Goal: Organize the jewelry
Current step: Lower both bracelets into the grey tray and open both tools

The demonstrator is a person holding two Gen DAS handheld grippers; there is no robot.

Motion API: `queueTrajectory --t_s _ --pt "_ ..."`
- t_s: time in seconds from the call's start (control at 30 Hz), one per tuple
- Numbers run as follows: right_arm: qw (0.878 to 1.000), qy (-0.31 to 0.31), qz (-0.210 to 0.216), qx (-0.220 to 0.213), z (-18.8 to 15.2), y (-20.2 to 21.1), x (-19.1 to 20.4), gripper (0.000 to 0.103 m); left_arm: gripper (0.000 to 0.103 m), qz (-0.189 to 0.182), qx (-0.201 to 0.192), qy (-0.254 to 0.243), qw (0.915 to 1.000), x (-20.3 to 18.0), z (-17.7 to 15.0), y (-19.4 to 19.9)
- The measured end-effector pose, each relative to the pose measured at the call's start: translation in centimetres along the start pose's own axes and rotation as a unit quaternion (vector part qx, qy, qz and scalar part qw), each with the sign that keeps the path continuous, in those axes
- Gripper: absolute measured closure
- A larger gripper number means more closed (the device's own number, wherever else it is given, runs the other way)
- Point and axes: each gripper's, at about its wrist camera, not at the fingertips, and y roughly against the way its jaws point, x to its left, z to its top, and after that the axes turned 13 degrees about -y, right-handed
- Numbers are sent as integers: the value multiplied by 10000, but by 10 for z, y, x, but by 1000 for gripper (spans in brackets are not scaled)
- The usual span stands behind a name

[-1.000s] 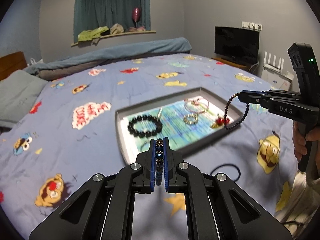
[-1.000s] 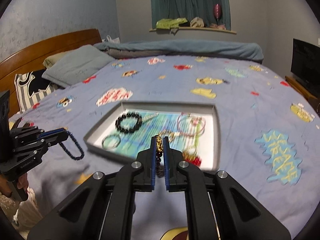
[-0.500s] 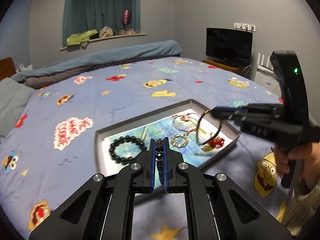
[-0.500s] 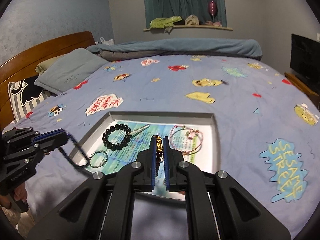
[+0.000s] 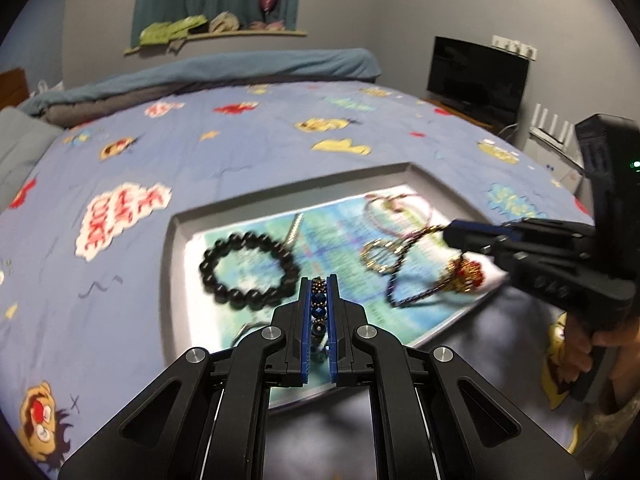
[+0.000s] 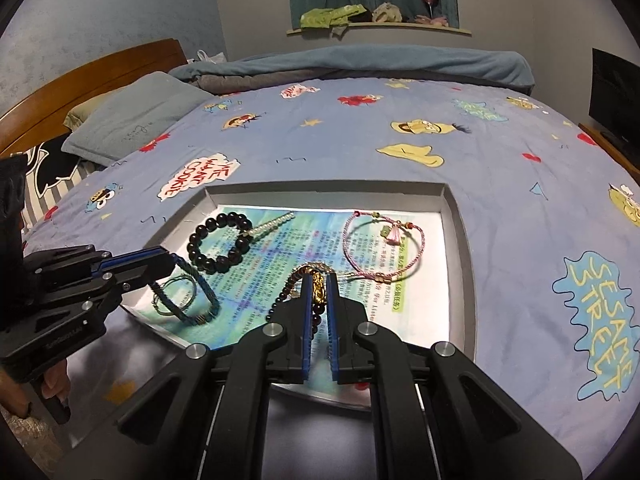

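The left gripper (image 5: 319,296) pinches a blue faceted-bead bracelet (image 5: 319,300); the right gripper (image 6: 319,294) clamps a dark-bead strand with a gold charm (image 6: 318,286) — both held over the shallow grey tray (image 6: 456,216). Inside the tray lie a glossy black bead bracelet (image 6: 220,242) and a pink cord loop (image 6: 382,246) on printed paper; the tray's far half lies open.

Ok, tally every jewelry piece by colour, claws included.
Black bead bracelet: 1
Pink cord bracelet: 1
Blue bead bracelet, left claw: 1
Dark bracelet, right claw: 1
Gold ring: 1
Wire hoop: 1
Red-gold charm: 1
Pearl strand: 1
Total: 8
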Motion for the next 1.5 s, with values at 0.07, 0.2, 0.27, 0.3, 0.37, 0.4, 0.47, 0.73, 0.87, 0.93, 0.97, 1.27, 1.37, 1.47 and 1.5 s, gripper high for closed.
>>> queueTrajectory --t_s 0.07,0.2,0.27,0.3,0.37,0.4,0.47,0.73,0.87,0.93,0.97,1.27,1.37,1.47,1.5 --pt "10000 3 -27 33 0 -2 0 96 95 4 100 20 9999 3 -3 -4" --pt "9999 18 -64 139 -1 -9 0 96 95 -52 190 -17 9998 0 -6 -9" --pt "9997 25 -81 219 -2 -13 0 96 95 -106 220 -49 9997 -3 -5 -12" --pt "9996 26 -86 261 -3 -15 1 96 95 -129 231 -61 9996 -3 -5 -13" --pt "9995 25 -81 320 -4 -19 2 96 95 -210 253 -105 9994 -8 -4 -16" --pt "9994 30 -75 342 -4 -20 2 96 95 -228 262 -126 9993 -9 -3 -17" --pt "9992 59 -53 390 -6 -22 4 96 95 -266 290 -169 9991 -13 -3 -19" --pt "9988 93 -70 468 -9 -26 4 96 95 -223 484 -34 9986 -5 -7 -29" --pt "9989 81 -78 462 -8 -27 4 96 88 -165 502 8 9986 -2 -8 -29" --pt "9989 73 -76 454 -8 -26 3 95 77 -95 478 13 9988 -1 -8 -27" --pt "9989 63 -70 451 -8 -25 3 92 77 -99 462 10 9989 -1 -8 -26" --pt "9996 -18 -70 273 -10 -7 3 65 77 62 382 10 9993 2 -13 -8" --pt "9997 -41 -83 225 -13 1 3 63 75 133 355 38 9993 3 -16 0" --pt "9997 -84 -68 203 -16 11 2 61 75 175 336 96 9992 6 -20 8" --pt "9998 -86 -59 197 -17 14 3 61 75 191 327 114 9992 6 -21 11"
